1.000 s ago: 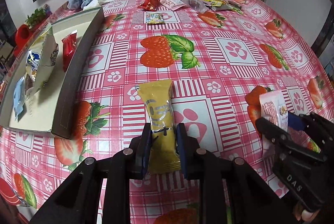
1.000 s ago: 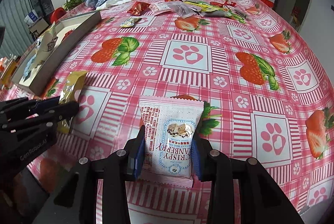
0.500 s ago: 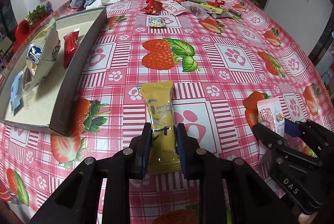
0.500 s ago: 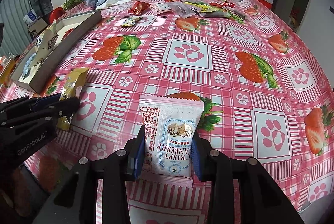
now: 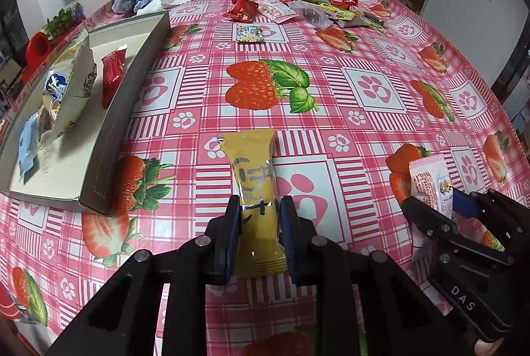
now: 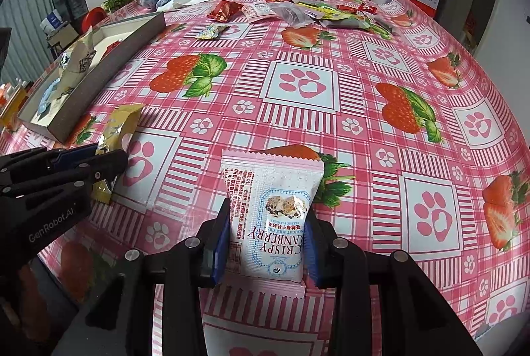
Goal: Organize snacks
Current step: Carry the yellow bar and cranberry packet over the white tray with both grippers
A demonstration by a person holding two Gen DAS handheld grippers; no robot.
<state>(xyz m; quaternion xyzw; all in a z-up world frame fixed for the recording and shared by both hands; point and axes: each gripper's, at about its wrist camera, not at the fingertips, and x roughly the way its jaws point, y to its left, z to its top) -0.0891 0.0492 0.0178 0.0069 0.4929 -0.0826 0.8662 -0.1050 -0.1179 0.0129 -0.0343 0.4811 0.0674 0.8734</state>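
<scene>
Tray (image 5: 116, 110) sits left, left gripper (image 5: 258, 223) clamping yellow packet (image 5: 253, 177), right gripper (image 6: 265, 243) clamping cranberry packet (image 6: 275, 216).

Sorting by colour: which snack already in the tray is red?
The red packet, lying nearest the tray wall; the other packs there, the cream bag and the blue packet, are pale.

glossy plastic tablecloth (image 5: 331, 64); shiny foil yellow wrapper (image 5: 253, 177); matt cardboard tray (image 5: 126, 110).

White snack packet (image 6: 271, 220) — "CRISPY", "CLASSIC FLAVOURS"; left gripper (image 6: 99, 162) — "GenRobot.AI"; right gripper (image 5: 440, 210) — "DAS".
</scene>
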